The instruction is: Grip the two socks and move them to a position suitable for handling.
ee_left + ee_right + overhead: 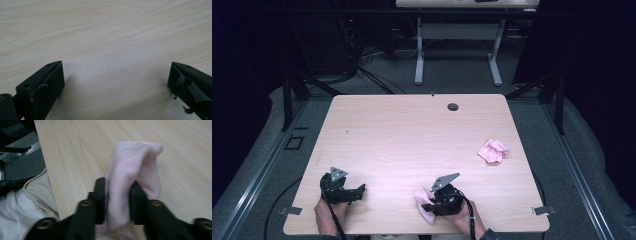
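Observation:
A crumpled pink cloth (422, 196) lies at the table's near edge, right of centre. My right gripper (431, 204) points left into it. In the right gripper view the cloth (132, 157) bulges up between the two black jaws, which touch it on both sides, so my right gripper (117, 185) is shut on it. A second pink cloth (492, 150) sits bunched near the table's right edge, far from both grippers. My left gripper (358, 191) rests at the near left of the table; its jaws (115, 75) stand wide apart over bare wood with nothing between them.
The light wooden table (412, 130) has a round cable hole (453, 106) at the back. The person's light clothing (35, 195) shows beside the table's near edge. Another table's legs (419, 60) stand on the grey floor behind.

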`<move>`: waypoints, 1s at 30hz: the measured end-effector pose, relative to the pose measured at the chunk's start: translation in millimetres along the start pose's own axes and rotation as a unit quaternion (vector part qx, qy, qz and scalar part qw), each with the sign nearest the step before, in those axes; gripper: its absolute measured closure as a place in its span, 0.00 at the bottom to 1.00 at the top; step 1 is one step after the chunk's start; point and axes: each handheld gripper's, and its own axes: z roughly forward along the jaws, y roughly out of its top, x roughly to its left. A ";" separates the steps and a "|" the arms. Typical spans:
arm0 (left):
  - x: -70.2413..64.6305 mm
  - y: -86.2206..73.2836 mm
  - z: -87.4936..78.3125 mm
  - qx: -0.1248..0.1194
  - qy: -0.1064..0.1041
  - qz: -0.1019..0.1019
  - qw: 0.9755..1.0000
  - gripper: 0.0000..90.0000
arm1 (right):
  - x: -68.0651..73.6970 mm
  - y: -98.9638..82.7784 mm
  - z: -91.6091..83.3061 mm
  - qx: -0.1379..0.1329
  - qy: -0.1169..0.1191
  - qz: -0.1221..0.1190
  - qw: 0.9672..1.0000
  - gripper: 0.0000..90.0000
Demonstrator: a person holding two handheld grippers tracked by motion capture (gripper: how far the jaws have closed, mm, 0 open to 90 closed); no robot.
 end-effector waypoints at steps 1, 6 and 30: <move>0.0 0.0 0.0 0.000 0.000 0.000 1.000 0.01 | 0.0 0.4 -2.6 -0.004 -0.005 0.002 1.000 0.65; 0.0 0.0 0.0 0.000 0.000 0.000 1.000 0.01 | -2.4 3.0 -22.1 -0.027 -0.031 0.001 0.999 0.34; 0.1 0.0 0.1 0.000 0.001 -0.001 1.000 0.01 | -116.9 -16.9 -128.3 -0.063 -0.196 0.090 0.974 0.00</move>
